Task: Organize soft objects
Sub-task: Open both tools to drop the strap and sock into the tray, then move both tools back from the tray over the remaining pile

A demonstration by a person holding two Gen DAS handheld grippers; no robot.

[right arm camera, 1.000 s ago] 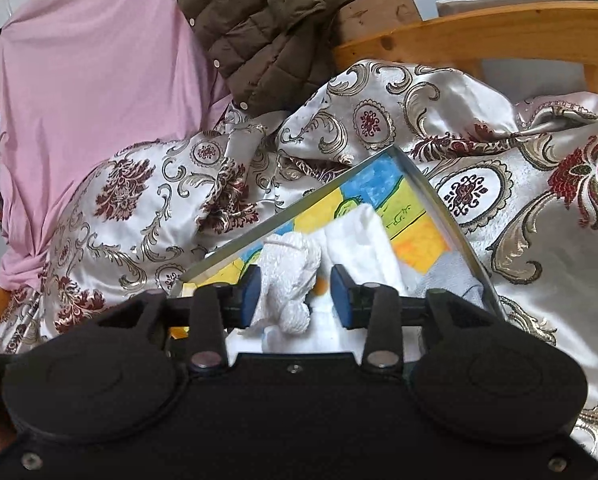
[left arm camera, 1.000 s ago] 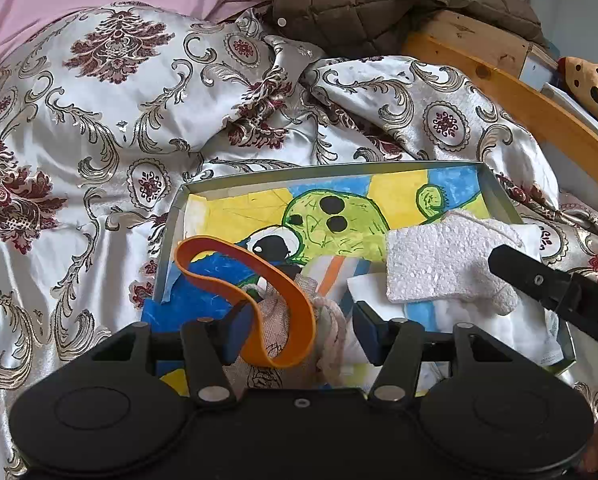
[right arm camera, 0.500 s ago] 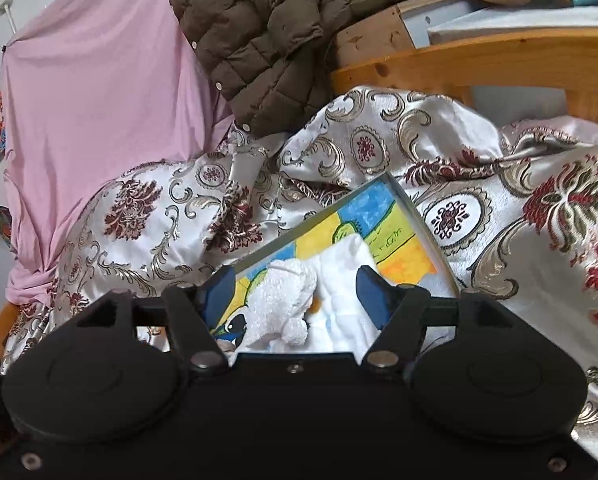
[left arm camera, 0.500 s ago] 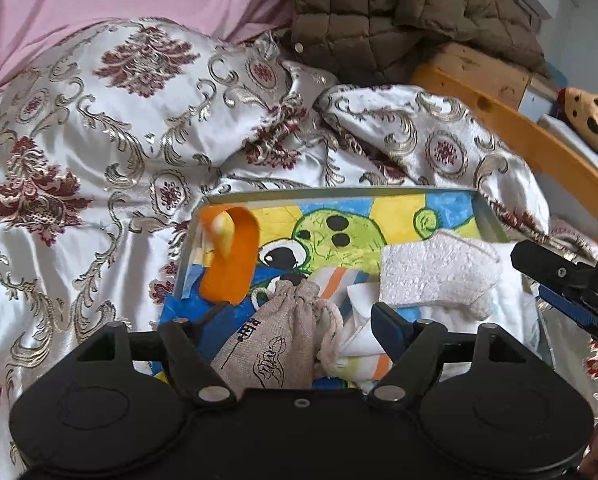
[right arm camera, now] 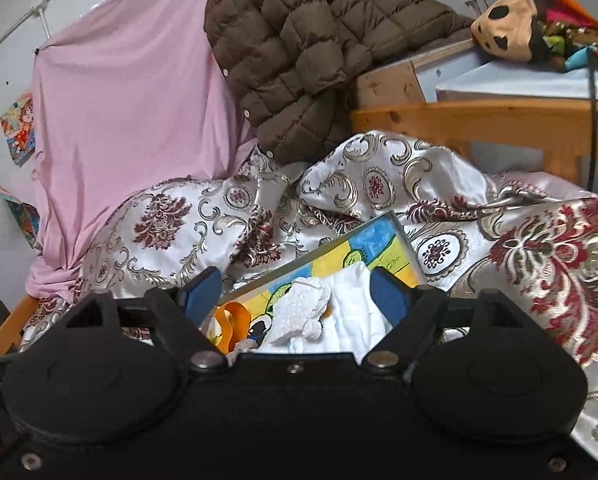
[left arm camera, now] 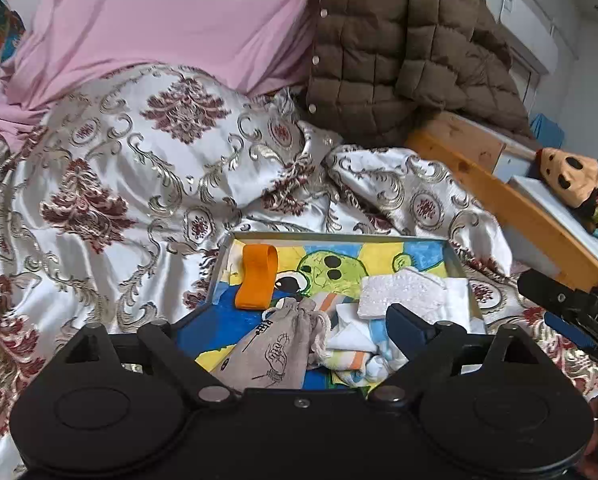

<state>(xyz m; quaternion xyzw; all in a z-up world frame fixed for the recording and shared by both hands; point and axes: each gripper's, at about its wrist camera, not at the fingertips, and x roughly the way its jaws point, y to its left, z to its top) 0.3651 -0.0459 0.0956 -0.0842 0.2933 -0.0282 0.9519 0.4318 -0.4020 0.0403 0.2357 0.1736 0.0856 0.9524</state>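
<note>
- The left gripper (left arm camera: 295, 328) is seen nearest in its own view, its jaws wide apart and opening; nothing is gripped.
- A grey drawstring pouch (left arm camera: 273, 350) lies in the gap between those jaws, clear of both pads, at the near end of the tray (left arm camera: 457, 260).
- Striped cloths (left arm camera: 357, 348) are heaped just right of the pouch, near the right pad.
- An orange band (left arm camera: 257, 278) is laid farther back, near the tray's left wall.
- A white fluffy cloth (left arm camera: 399, 294) rests farther right, on white fabric.
- The right gripper (right arm camera: 295, 294) is likewise opening and holds nothing; the white fluffy cloth (right arm camera: 305, 310) is seen lying between its pads, touching neither.
- The tray sits on a patterned satin bedspread (left arm camera: 147, 184).
- A brown quilted jacket (left arm camera: 395, 48) is draped farthest back.
</note>
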